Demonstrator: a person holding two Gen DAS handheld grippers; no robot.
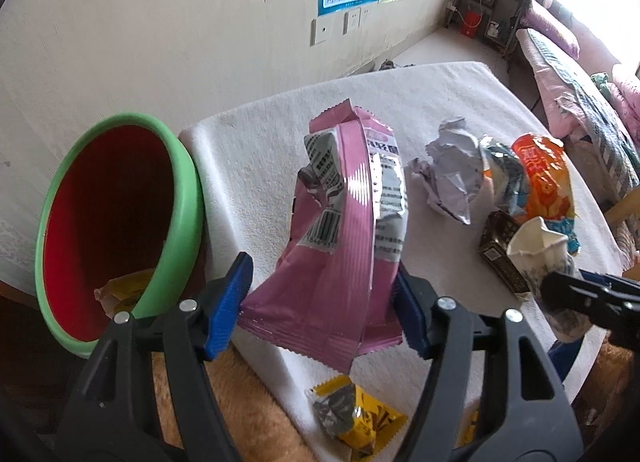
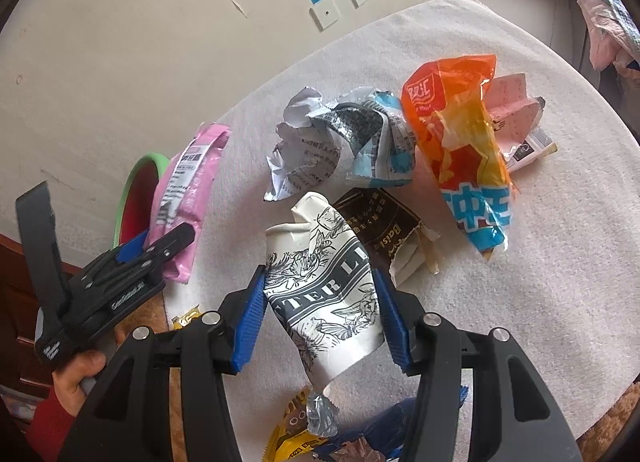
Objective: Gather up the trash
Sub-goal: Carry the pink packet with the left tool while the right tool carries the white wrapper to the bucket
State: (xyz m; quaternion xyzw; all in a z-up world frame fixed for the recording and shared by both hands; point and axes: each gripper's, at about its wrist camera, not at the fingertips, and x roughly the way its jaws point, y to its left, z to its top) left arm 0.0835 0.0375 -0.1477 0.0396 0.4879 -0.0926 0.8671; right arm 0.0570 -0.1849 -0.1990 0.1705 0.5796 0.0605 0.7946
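Trash (image 2: 456,134) litters white cloth-covered table (image 2: 540,262).

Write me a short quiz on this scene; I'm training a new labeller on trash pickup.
1. True or false: the left gripper is clamped on the pink bag.
2. What does the right gripper hold?
A. the orange wrapper
B. the paper cup
C. the crumpled paper
3. Fill in: the bin has a green rim and a ____ inside.

Key:
1. True: both pads press the bag's lower end.
2. B: the crushed cup sits between the pads.
3. Red; a yellowish wrapper already lies in it.
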